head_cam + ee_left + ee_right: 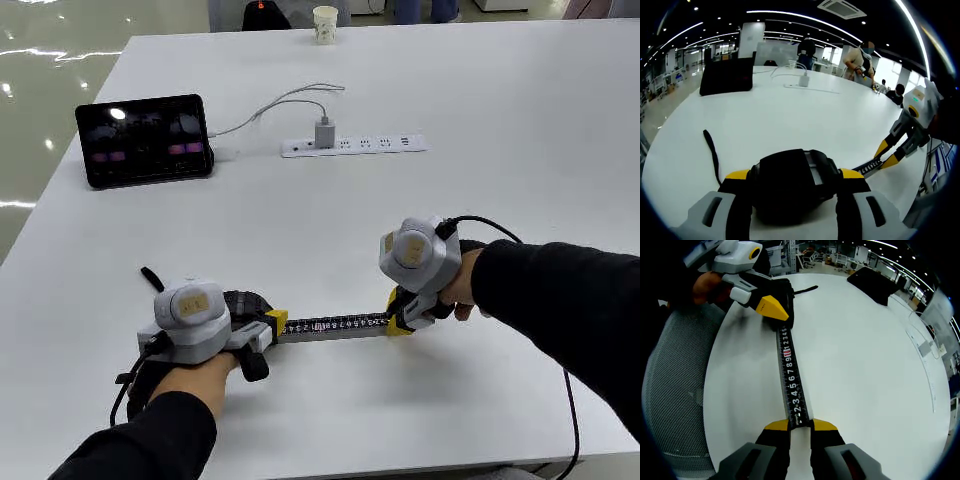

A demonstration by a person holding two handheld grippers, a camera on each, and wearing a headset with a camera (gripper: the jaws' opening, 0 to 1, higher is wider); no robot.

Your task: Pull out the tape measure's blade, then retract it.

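The tape measure's black case [244, 304] lies on the white table [480, 200], and my left gripper [263, 340] is shut on it. In the left gripper view the case [792, 185] sits between the yellow-tipped jaws, its black wrist strap [712, 155] trailing left. The blade [335, 324] runs a short way out to the right. My right gripper [398, 322] is shut on the blade's end. In the right gripper view the numbered blade [790, 375] stretches from my right gripper [800, 424] up to the case [785, 297].
A dark tablet [145, 140] stands at the back left. A white power strip [352, 145] with a plugged charger [325, 132] lies mid-table, and a paper cup [325, 22] stands at the far edge. A grey mesh chair [675, 385] is beside the table's near edge.
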